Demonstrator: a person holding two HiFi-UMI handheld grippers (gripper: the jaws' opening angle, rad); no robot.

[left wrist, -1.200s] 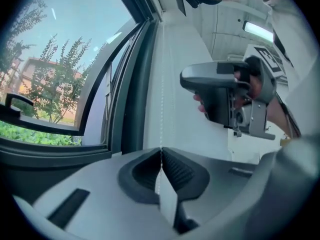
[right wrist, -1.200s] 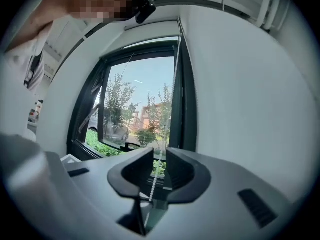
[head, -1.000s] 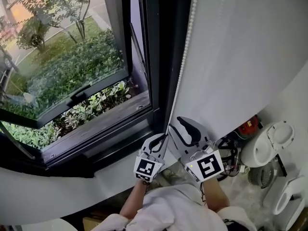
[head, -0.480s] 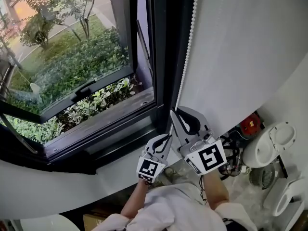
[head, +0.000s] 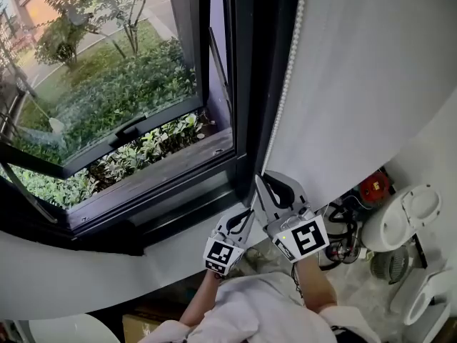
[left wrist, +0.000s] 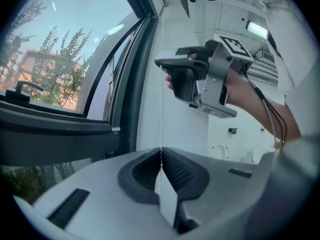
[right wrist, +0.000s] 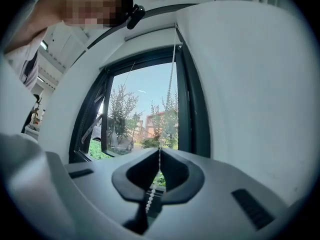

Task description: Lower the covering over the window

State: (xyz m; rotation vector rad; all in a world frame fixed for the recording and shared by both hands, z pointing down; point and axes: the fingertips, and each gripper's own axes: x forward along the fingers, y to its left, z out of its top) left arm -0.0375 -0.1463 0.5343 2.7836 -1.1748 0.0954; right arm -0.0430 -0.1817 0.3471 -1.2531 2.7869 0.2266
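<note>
a person's pale sleeve (head: 250, 309) fills the bottom of the head view, both forearms reaching toward the window. the left gripper (head: 250, 211) sits lower and nearer the body. its jaws are pressed together on the white bead chain (head: 285, 84), which rises straight out of the pinch in the left gripper view (left wrist: 161, 156). just above and to its right, the right gripper (head: 259, 179) has just been closing its jaws; they now meet on the same chain (right wrist: 172, 74), with loose beads dangling below the pads in the right gripper view (right wrist: 159, 154). the chain climbs along the right edge of the dark window frame (head: 246, 84) and out of sight at the top. to its right lies a broad white panel (head: 378, 70); i cannot tell whether this is blind fabric or wall. the glass in view is uncovered. a casement sash (head: 128, 131) stands tilted open above a white sill (head: 86, 277). beyond are green shrubs (head: 107, 98) and trees.
</note>
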